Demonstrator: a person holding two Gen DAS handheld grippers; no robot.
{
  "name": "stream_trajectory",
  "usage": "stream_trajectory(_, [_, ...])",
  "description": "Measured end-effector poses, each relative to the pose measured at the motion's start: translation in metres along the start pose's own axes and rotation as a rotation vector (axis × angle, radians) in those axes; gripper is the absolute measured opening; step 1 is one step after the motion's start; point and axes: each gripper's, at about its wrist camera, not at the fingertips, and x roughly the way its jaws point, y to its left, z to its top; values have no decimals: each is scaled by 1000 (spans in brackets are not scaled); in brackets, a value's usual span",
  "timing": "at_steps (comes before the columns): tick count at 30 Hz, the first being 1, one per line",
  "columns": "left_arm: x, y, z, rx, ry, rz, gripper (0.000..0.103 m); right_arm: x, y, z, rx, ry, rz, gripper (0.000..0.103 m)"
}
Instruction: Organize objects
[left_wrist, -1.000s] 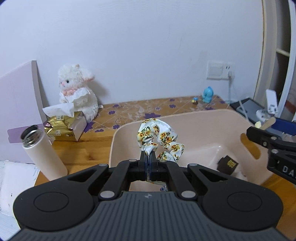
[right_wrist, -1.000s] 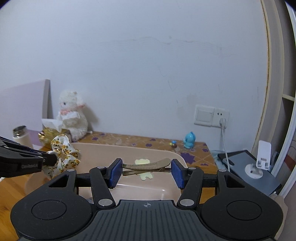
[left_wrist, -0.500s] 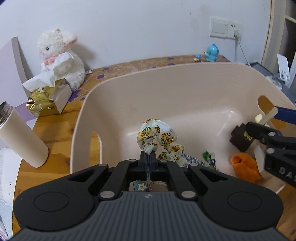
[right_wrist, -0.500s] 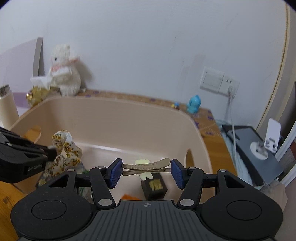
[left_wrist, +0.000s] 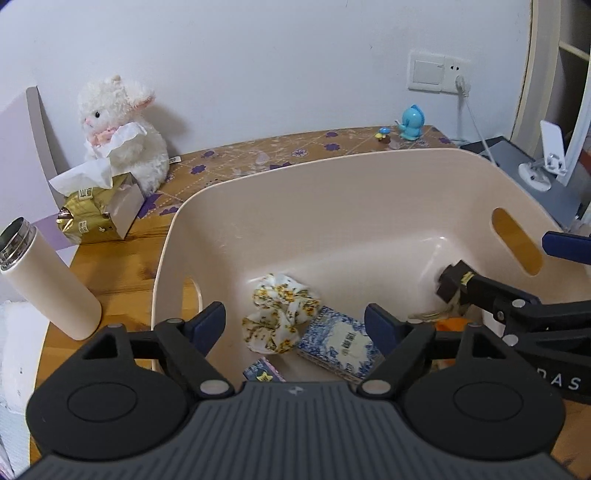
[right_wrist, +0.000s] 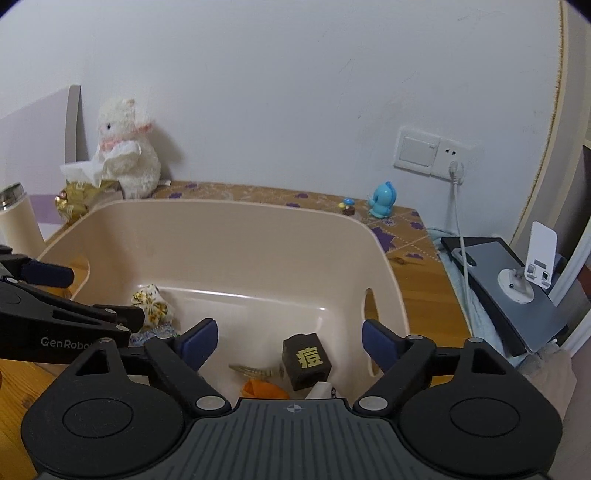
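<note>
A beige plastic basin (left_wrist: 332, 192) (right_wrist: 236, 236) fills both views. On its floor lies a white scrunchie with yellow flowers (left_wrist: 279, 317) (right_wrist: 149, 302), beside a blue patterned booklet (left_wrist: 340, 345). My left gripper (left_wrist: 295, 319) hangs open above them, holding nothing. My right gripper (right_wrist: 290, 339) is open too, over the basin's right part. Below it lie a tan hair clip (right_wrist: 256, 370), a dark brown cube with a yellow character (right_wrist: 306, 360) (left_wrist: 452, 284) and an orange piece (right_wrist: 264, 388).
On the wooden table sit a white flask (left_wrist: 40, 288), a gold tissue box (left_wrist: 99, 214) and a plush lamb (left_wrist: 122, 133) at left. A blue figurine (left_wrist: 412, 122) stands by the wall. A tablet with a phone stand (right_wrist: 517, 280) lies to the right.
Both grippers have opened. The scrunchie dropped from the left one to the basin floor, and the hair clip dropped from the right one beside the brown cube.
</note>
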Motion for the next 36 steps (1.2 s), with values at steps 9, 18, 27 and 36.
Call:
stream_trajectory(9, [-33, -5, -3, 31, -71, 5, 88, -35, -6, 2, 31, -33, -7, 92])
stream_trajectory(18, [-77, -10, -26, 12, -142, 22, 89, -86, 7, -9, 31, -122, -29, 93])
stream_trajectory(27, [-127, 0, -54, -63, -197, 30, 89, -133, 16, -27, 32, -174, -19, 93])
stream_trajectory(36, [-179, 5, -84, -95, -232, 20, 89, -177, 20, -48, 21, -211, -8, 96])
